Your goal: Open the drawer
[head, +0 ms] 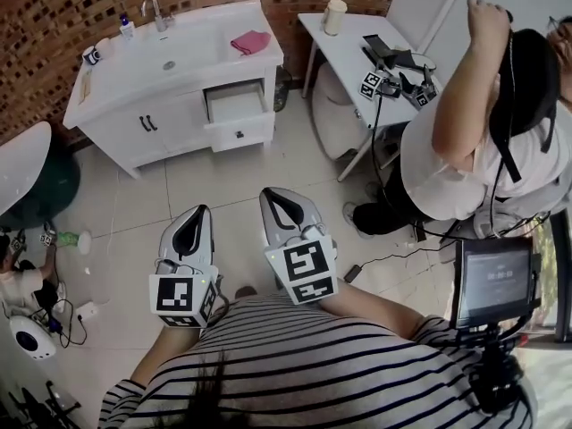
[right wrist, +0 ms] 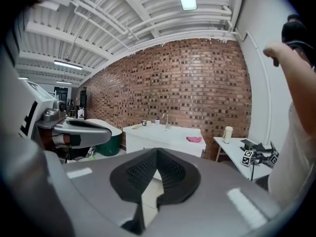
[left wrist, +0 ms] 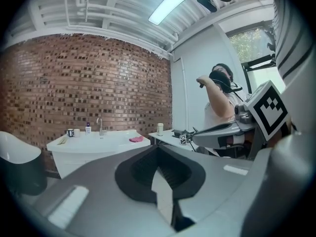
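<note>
head view: both grippers held near you, drawer standing open across the floor

your left gripper [head: 198,211] and right gripper [head: 271,195] hover by your chest, jaws pressed together on nothing. well beyond them, the top drawer [head: 237,105] of the white cabinet [head: 161,128] juts out and looks bare inside. i'd judge the pull done, so next just stay clear. the sink [head: 170,61] looks empty.
</note>
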